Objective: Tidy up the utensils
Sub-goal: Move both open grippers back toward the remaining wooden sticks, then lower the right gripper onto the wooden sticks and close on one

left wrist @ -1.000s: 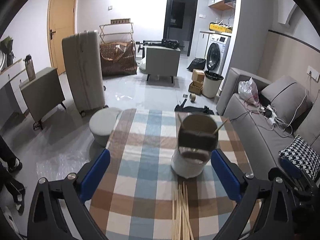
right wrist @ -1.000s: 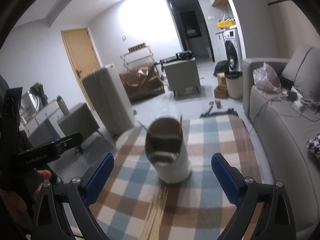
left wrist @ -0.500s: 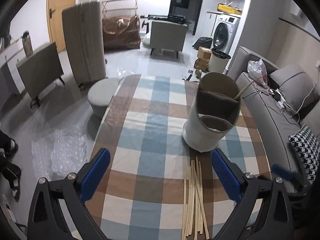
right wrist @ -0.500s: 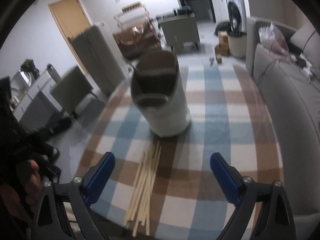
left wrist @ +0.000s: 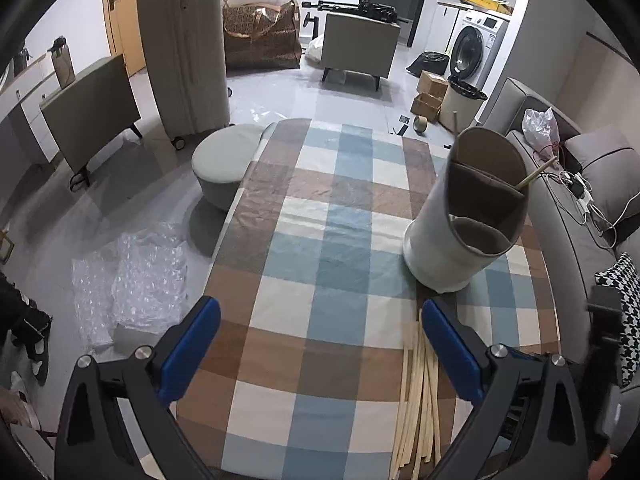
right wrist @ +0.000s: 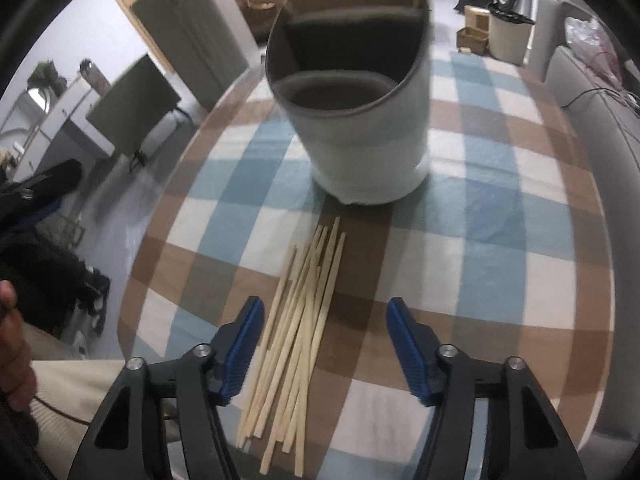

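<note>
Grey tiled floor, grey sofa, washing machine, orange door.

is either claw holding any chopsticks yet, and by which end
Nothing is held. The right claw is open over the loose chopsticks; the left claw is open and empty.

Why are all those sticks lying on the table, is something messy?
Yes. A loose bunch of chopsticks lies scattered on the checked tablecloth in front of the white holder, instead of standing inside it. Only a stick or two is already in the holder. Both claws are open and empty.
</note>
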Motion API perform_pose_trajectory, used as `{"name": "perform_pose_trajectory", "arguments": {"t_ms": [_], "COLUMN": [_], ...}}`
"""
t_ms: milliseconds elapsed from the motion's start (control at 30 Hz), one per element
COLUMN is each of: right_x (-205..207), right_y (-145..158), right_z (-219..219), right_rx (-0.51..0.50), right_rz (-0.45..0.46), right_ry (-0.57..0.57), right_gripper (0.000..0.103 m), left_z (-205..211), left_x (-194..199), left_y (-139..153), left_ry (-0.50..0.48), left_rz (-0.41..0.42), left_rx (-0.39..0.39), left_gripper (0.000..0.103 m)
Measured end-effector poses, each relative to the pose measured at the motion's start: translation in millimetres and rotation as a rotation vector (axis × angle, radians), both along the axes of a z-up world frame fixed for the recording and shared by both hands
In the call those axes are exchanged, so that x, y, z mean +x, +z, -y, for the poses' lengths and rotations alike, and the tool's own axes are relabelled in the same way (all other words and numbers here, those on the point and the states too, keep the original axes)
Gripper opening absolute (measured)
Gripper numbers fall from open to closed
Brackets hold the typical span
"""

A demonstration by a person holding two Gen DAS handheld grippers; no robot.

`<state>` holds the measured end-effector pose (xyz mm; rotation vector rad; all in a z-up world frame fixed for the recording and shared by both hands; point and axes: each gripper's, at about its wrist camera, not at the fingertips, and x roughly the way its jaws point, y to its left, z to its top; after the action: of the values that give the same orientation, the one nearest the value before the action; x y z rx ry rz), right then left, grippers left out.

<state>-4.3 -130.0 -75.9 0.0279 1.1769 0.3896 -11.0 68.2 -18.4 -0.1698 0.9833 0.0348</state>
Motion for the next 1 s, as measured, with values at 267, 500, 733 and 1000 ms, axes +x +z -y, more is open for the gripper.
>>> {"name": "perform_pose_trajectory", "arguments": {"t_ms": [267, 500, 733, 1000], "right_x": [21, 33, 36, 33], "right_y": [-30, -43, -42, -40], "right_z": [-23, -33, -43, -50], "right_rx": [-0.049, -0.081, -0.132, -0.199], "right_rz": [-0.066, -0.082, -0.055, -0.008], "right_ry": [0.046, 0.056, 0.062, 0.071], "right_gripper": [0.034, 0.025, 0.022, 0.004], "left_z": [-21, -33, -39, -40], "left_x": [3, 3, 5, 6], "left_y": [-5, -10, -12, -15], "left_ry": [0.025, 0.034, 0.044, 0.042], "left_rz": [-0.050, -0.072, -0.085, -0.092], "left_rx": [-0.044, -0.067, -0.080, -0.075], "left_gripper": [0.098, 0.098, 0.098, 0.098]}}
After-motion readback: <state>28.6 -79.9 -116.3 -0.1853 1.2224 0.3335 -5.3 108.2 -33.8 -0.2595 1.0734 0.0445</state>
